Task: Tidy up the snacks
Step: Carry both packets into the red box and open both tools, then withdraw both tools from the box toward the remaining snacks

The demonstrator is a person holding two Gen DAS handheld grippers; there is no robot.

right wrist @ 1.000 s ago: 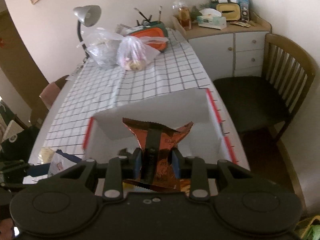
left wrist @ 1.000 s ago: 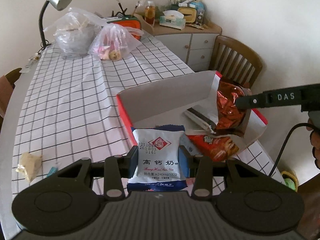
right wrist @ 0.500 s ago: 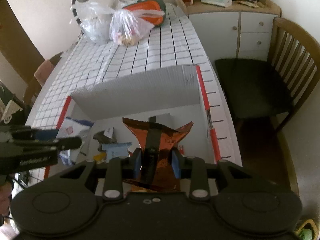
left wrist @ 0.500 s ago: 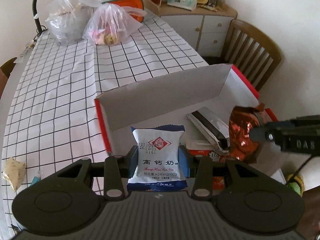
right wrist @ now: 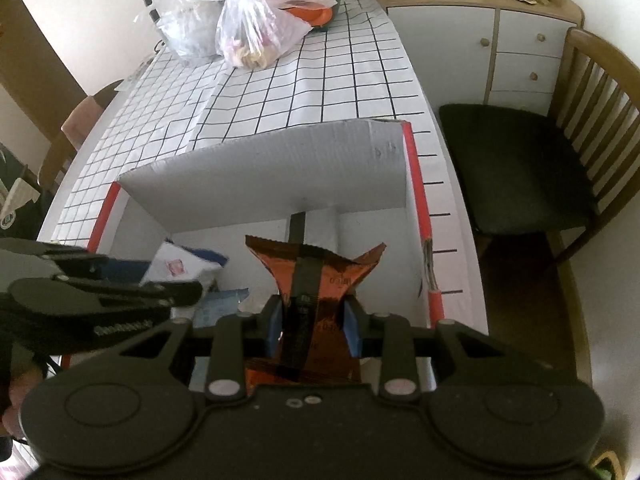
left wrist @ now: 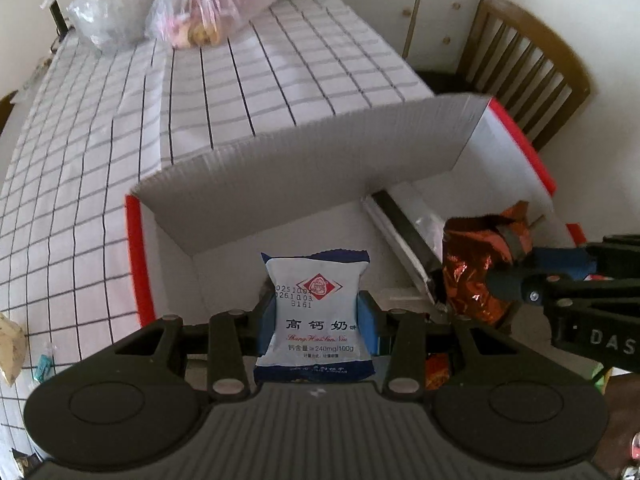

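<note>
1. The left gripper (left wrist: 316,322) is closed on a white-and-blue biscuit packet (left wrist: 316,312), its blue pads pressed against the packet's two side edges. The packet stands upright with its printed face to the camera, so it hangs from the grip and is not resting on anything visible.

2. The right gripper (right wrist: 312,320) is clamped on a copper-brown foil packet (right wrist: 314,276), pinched low so that the crimped top fans out above the pads. The narrow hold probably suits the crinkly foil, which would slip in a wider one.

3. Both packets are held over the open cardboard box (left wrist: 304,184), a white-lined carton with red outer edges that sits at the near right corner of the table (left wrist: 120,120). Its far flap stands up like a wall, so entry has to come from above or from the near edge.

4. A silver foil pack (left wrist: 404,228) already lies inside the box, along its right side and running toward the far wall. Other wrappers show near the box's near edge, too hidden to name.

5. The biscuit packet hangs over the bare left-middle of the box floor, the brown packet to its right, just beside the silver pack. That split seems meant to give each snack its own spot.

6. I judge this the placing step: both packets are over the box and neither is released yet.

7. Two clear plastic bags (right wrist: 240,28) sit at the table's far edge, well apart from the box.
</note>
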